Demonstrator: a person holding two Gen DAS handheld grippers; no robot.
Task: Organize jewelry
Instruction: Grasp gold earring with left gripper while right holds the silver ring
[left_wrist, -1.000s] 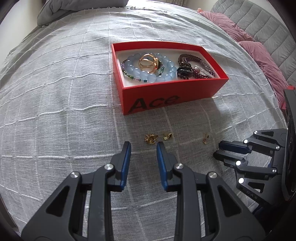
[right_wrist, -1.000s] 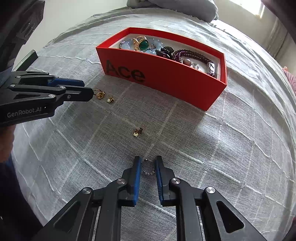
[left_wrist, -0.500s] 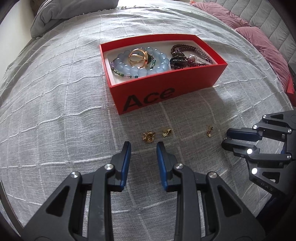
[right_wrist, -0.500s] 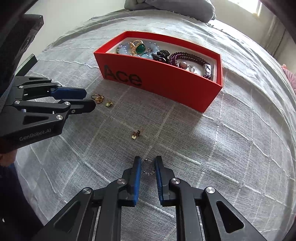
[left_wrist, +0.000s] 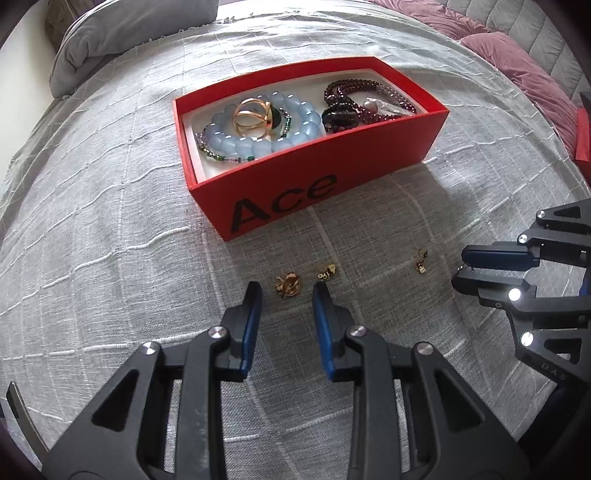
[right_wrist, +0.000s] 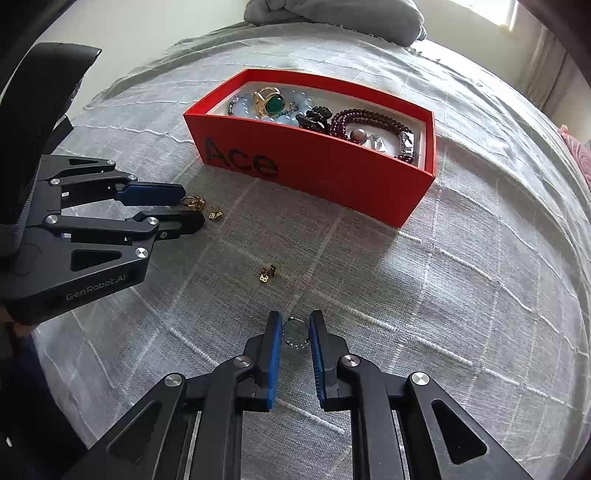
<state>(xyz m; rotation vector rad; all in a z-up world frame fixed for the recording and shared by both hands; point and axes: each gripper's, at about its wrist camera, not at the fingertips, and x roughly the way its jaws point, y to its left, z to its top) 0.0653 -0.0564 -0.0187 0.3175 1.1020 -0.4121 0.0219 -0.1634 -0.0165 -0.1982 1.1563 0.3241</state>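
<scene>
A red box marked "Ace" lies on the grey bedspread. In it are a blue bead bracelet, a gold ring and dark red beads. In front of the box lie a gold ornament, a small gold earring and another earring. My left gripper is open, its tips on either side of the near edge of the gold ornament. My right gripper is shut on a small beaded ring, low over the cover to the right of the earrings.
A grey pillow lies beyond the box, and pink cushions are at the far right. A red item shows at the right edge. The bedspread stretches wide to the left of the box.
The left gripper has rolled and crept closer to the gold ornament, so the box now sits tilted in its view. The right gripper keeps its hold on the ring and stays put.
</scene>
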